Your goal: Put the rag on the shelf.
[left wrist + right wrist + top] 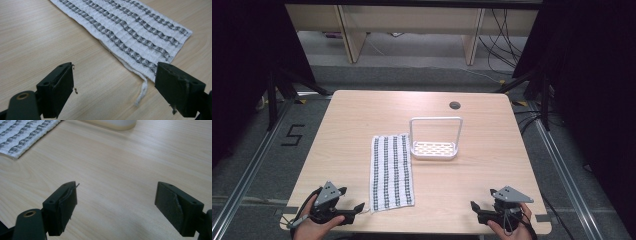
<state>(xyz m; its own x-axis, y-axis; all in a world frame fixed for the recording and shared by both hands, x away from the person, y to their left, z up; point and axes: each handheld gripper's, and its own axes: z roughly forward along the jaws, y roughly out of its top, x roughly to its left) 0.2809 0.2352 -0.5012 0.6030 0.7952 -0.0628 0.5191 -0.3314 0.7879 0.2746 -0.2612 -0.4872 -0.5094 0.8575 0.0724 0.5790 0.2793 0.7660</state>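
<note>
Left hand-held gripper (115,87), jaws spread and empty, sits just before the towel's (130,27) corner.

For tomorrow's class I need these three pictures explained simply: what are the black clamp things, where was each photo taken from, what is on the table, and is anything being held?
There is no robot here. A person sits at a wooden table and holds a hand-operated clamp with two black jaws in each hand: the left gripper and the right gripper.

The wide picture comes from a fixed camera above the person, looking forward and down. The two close-ups come from small cameras riding on the grippers, each looking out between its own jaws.

On the table lie a white cloth with dark striped patterns and, just beside it, a white rack with a tall hoop handle.

Nothing is held. Both pairs of jaws stand wide open over the table. The left gripper points at the cloth's near corner, where a loose thread trails out.
</note>
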